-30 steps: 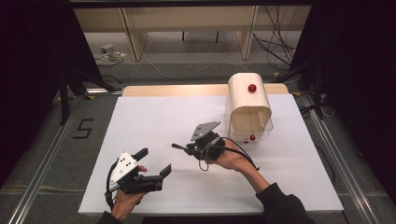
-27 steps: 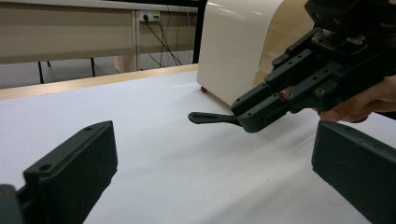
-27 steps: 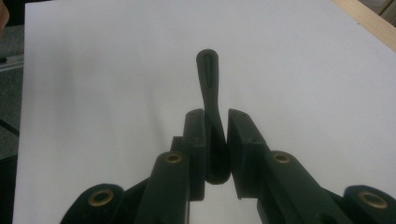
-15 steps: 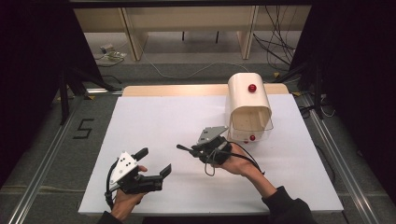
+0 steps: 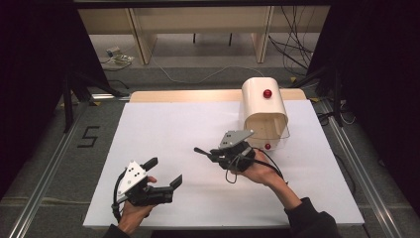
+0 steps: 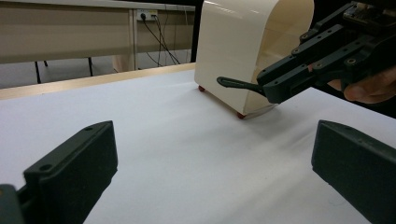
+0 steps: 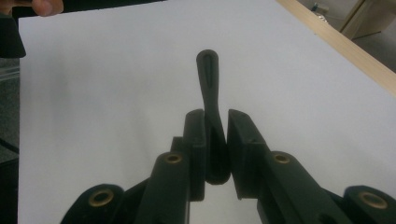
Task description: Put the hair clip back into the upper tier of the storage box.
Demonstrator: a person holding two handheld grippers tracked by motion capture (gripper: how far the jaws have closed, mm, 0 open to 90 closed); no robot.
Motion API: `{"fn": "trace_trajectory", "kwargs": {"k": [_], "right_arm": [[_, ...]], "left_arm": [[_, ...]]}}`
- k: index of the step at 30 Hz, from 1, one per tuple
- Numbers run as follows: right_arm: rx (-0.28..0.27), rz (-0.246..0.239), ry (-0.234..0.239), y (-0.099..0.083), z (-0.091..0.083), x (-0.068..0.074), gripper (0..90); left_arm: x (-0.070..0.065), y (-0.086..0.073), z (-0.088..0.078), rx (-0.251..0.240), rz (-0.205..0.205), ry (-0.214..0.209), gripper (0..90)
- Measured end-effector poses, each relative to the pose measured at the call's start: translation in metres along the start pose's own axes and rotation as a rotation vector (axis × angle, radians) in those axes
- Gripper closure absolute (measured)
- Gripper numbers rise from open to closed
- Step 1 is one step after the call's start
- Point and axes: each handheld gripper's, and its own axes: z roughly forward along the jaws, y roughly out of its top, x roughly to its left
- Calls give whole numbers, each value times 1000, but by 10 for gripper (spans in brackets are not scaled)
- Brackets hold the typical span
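Note:
My right gripper point(image 5: 214, 154) is above the middle of the white board point(image 5: 163, 124), shut on a slim black handle-like piece point(image 5: 199, 150) that sticks out to the left beyond the jaws. In the right gripper view the black piece point(image 7: 208, 70) stands between the two pads of my right gripper point(image 7: 215, 116). My left gripper point(image 5: 166, 172) rests at the front left, open and holding nothing. In the left gripper view, the jaws of my left gripper point(image 6: 215, 163) stand wide apart, with the right gripper point(image 6: 271, 91) and its black piece point(image 6: 233, 84) beyond. A cream arched box point(image 5: 263, 111) stands at the back right.
The cream box point(image 6: 238, 51) has a red knob point(image 5: 267, 93) on top and its open end faces the person. A wooden strip point(image 5: 188, 95) edges the board's far side. A metal rail point(image 5: 49, 163) and a floor mark "5" point(image 5: 88, 136) lie at the left.
My right gripper has shifted a little to the right, toward the cream box, still holding the black piece. The left gripper has stayed in place and open.

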Motion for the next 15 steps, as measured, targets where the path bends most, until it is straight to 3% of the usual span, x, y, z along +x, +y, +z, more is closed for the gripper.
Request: {"fn": "trace_trajectory", "kwargs": {"k": [15], "right_arm": [[-36, 28, -43, -7, -29, -11, 787]], "left_arm": [[0, 0, 0, 2, 1, 0, 0]]}}
